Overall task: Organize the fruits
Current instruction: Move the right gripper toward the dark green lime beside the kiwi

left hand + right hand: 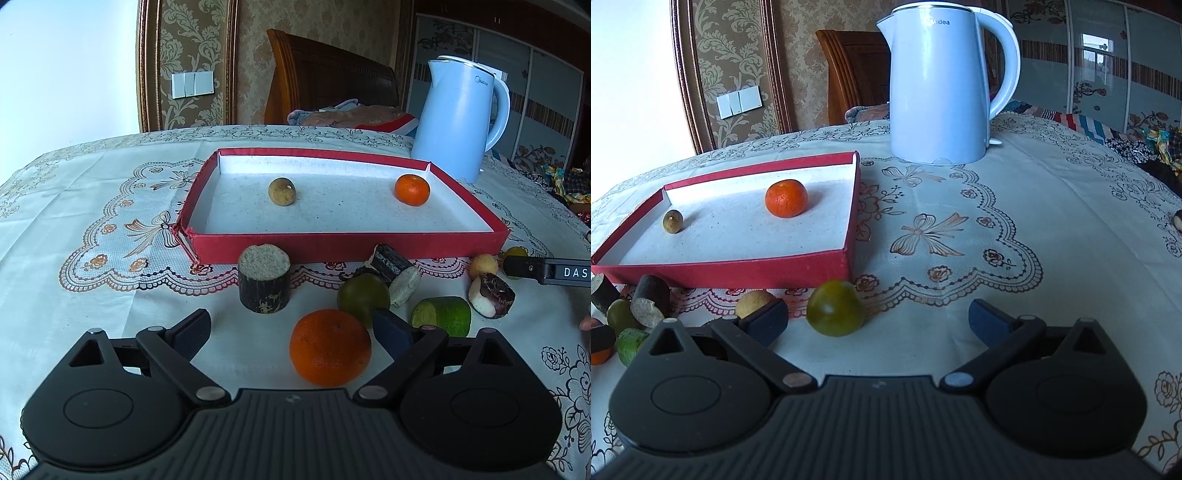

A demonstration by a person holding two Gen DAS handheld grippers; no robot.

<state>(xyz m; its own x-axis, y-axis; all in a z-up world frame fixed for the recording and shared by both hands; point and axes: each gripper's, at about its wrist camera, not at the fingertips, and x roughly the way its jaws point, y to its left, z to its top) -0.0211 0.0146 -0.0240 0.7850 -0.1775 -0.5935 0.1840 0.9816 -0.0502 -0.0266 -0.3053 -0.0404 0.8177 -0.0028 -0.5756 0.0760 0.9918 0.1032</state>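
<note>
- Because the round counter (110, 177) under its lace-printed white cloth curves away on every side, a fruit nudged off-line could roll to the edge and drop; the widest bare stretch lies to the right of the box, in front of the kettle
- Behind the box's far right corner stands the tall pale-blue plastic electric kettle (938, 88), so a high swing across that corner could knock it
- The shallow red cardboard box with white lining (347, 245) already holds a small orange mandarin (412, 189) and a little brown longan (282, 191), well apart; its near left corner looks torn, so a bump there may shift it
- Left hand-held gripper (295, 334) is spread wide and empty around the big orange (330, 348), whose right side sits just beside one pad; closing off-centre could squirt it into the crowded cut cane pieces
- Right hand-held gripper (878, 320) is likewise wide and empty, the dark green round fruit (834, 308) left of centre between its fingers
</note>
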